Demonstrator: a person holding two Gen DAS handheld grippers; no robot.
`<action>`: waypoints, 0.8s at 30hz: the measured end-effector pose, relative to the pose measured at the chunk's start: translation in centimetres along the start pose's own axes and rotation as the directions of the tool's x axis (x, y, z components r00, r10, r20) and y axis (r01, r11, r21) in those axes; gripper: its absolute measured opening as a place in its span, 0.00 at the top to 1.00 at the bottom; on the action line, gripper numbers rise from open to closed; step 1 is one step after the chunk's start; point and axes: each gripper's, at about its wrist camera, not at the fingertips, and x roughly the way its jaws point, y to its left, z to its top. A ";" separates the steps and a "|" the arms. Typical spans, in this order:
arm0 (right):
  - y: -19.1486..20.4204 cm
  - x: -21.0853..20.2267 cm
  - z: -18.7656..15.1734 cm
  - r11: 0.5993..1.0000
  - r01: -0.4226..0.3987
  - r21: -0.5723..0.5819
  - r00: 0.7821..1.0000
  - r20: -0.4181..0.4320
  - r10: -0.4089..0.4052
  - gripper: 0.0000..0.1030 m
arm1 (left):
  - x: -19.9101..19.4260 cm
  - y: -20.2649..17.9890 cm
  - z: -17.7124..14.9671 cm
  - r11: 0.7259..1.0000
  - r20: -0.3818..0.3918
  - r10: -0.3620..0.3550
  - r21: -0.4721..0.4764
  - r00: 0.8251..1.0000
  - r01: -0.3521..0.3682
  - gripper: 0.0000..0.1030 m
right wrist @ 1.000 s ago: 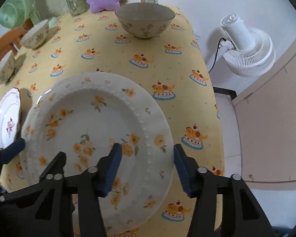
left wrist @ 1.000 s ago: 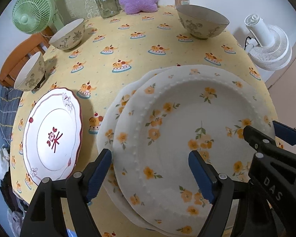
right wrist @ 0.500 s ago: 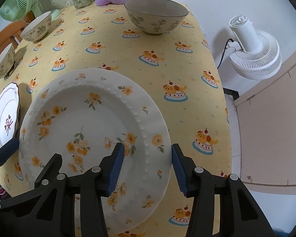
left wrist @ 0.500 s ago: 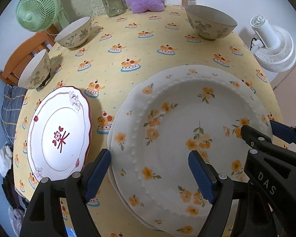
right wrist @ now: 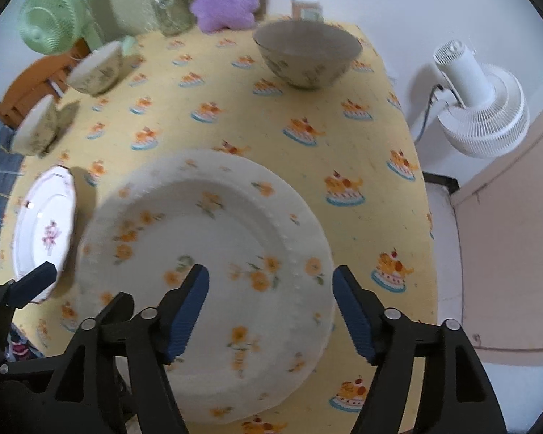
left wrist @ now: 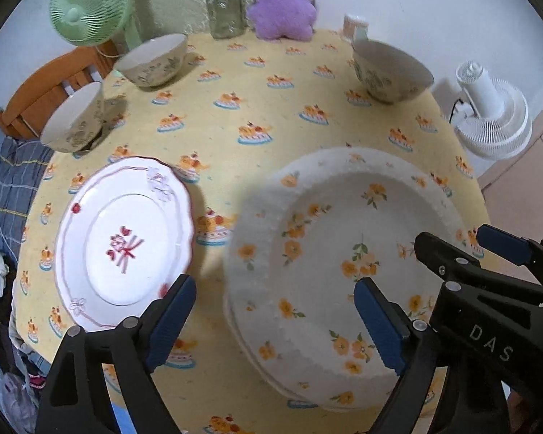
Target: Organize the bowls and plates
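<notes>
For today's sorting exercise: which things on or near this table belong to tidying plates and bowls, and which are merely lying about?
Job:
- orange-flower plates
- red-trim plate
- three bowls

Lying about:
- jar
- purple plush
- green fan
- white fan

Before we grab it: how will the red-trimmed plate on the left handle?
The red-trimmed plate looks like glazed ceramic: probably rigid, breakable and slick under the pads. It lies flat on the tablecloth with a low scalloped rim, so getting a finger under may be awkward. Pushed, it would likely slide rather than tip.
</notes>
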 end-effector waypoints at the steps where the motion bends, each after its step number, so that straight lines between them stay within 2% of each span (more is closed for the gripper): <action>1: 0.3 -0.3 0.1 1.000 -0.005 -0.003 1.000 0.008 0.005 0.27 | -0.2 0.4 0.0 1.000 0.005 -0.004 -0.004 1.000 0.004 0.12; 11: 4.8 -2.9 0.5 0.999 -0.009 0.039 0.999 0.050 0.007 0.27 | -2.9 5.4 0.3 0.999 0.073 -0.039 0.015 0.997 0.038 0.12; 15: 7.7 -3.9 0.6 0.997 0.027 0.067 0.997 0.066 -0.032 0.27 | -3.6 7.9 0.7 0.998 0.088 -0.044 0.043 0.995 0.040 0.12; 24: 14.2 -4.4 0.9 0.992 0.040 0.121 0.993 0.106 -0.053 0.27 | -3.5 14.5 1.6 0.994 0.104 -0.073 0.083 0.992 0.064 0.12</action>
